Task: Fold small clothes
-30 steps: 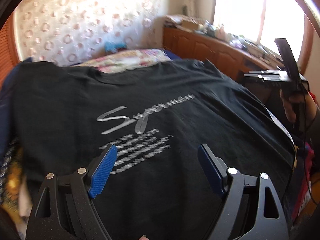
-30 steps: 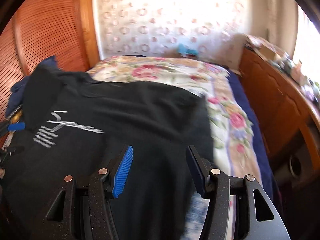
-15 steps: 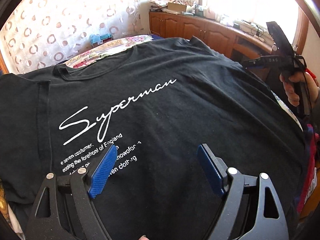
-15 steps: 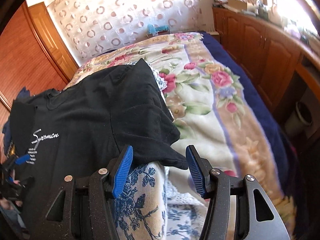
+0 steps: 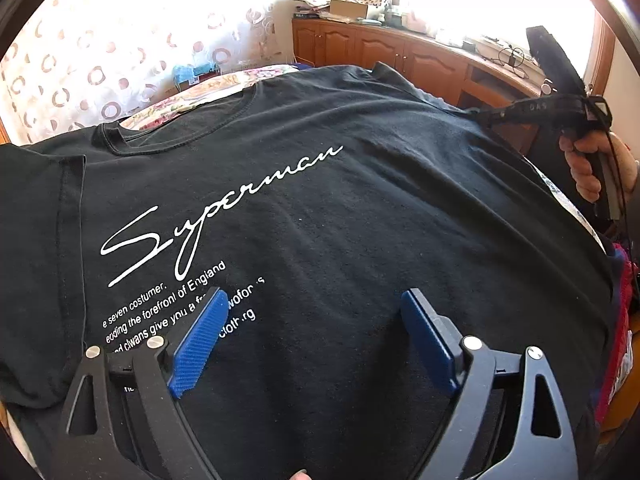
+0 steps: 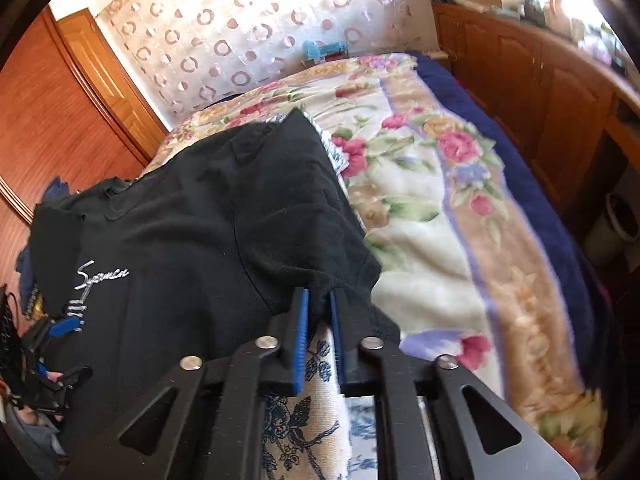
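Note:
A black T-shirt (image 5: 340,208) with white "Superman" script lies spread front-up on the bed; it also shows in the right wrist view (image 6: 224,220). My left gripper (image 5: 316,340) is open and empty, hovering over the shirt's lower chest. My right gripper (image 6: 318,312) is shut on the edge of the shirt's sleeve at the shirt's right side. In the left wrist view the right gripper (image 5: 486,116) is at the far right, pinching that sleeve. The left gripper (image 6: 60,328) shows at the left edge of the right wrist view.
A floral blanket (image 6: 440,208) covers the bed to the right of the shirt, with a blue-patterned cloth (image 6: 304,408) under the right gripper. Wooden cabinets (image 6: 540,92) run along the right side. A wooden door (image 6: 60,128) stands at the left. Red cloth (image 5: 622,320) lies at the bed's edge.
My right gripper has closed on the shirt's sleeve edge; it was open half a second ago. My left gripper stays open and has settled closer over the shirt's print.

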### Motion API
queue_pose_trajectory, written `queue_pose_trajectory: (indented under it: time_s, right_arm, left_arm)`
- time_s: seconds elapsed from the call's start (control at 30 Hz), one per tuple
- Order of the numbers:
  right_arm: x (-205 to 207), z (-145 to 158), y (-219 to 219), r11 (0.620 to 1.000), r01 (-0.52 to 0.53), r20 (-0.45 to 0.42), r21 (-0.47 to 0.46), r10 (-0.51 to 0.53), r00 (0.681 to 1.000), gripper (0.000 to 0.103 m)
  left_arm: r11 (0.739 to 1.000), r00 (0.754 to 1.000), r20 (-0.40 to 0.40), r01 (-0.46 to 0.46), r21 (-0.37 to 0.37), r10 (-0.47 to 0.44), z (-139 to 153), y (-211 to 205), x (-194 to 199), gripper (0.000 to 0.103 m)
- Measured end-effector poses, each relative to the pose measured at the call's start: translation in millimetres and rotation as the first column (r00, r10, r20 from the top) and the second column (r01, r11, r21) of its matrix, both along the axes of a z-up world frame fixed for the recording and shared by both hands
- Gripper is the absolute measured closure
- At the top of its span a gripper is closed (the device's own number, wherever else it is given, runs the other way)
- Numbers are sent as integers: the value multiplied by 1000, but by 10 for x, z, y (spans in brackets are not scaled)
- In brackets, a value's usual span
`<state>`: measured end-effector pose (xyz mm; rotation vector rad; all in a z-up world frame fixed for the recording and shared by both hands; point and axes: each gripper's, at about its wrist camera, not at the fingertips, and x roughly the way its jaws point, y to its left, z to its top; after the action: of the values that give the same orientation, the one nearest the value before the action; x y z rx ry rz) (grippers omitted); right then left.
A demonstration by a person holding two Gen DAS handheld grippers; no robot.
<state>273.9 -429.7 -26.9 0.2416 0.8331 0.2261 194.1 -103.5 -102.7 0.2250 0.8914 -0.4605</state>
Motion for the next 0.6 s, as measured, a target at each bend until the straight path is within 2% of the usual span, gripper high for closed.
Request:
queue_pose_trajectory:
  time_s: [0.17,0.23,0.33,0.43,0.53,0.6]
  right_arm:
    - [-172,313,141,995,-3,145,-102,18,989,97]
    - [-309,482,321,986,-35,223,-163,72,972,97]
    - [-465,633,606,972,-110,276,-209,167,947,97]
    - [-536,597,818,955,-170,267,-241,234,935,97]
    - [-493,408,878,950,-196,198,-243,247,949,97]
    - [-446,256,853,950,-223,136,-218,256,957,84]
  left_arm:
    - [1000,1000,2,-1,3,1,0,-7,4,15]
    - [1000,1000,3,0,4,0,-1,-7,-1,15]
    - [1000,1000,3,-1,4,1,2,-8,0,15]
    - [1000,1000,3,-1,3,1,4,-9,0,15]
    - [1000,1000,3,-1,3,1,7,-9,1,15]
    - [1000,1000,3,-1,3,1,6,-9,1,15]
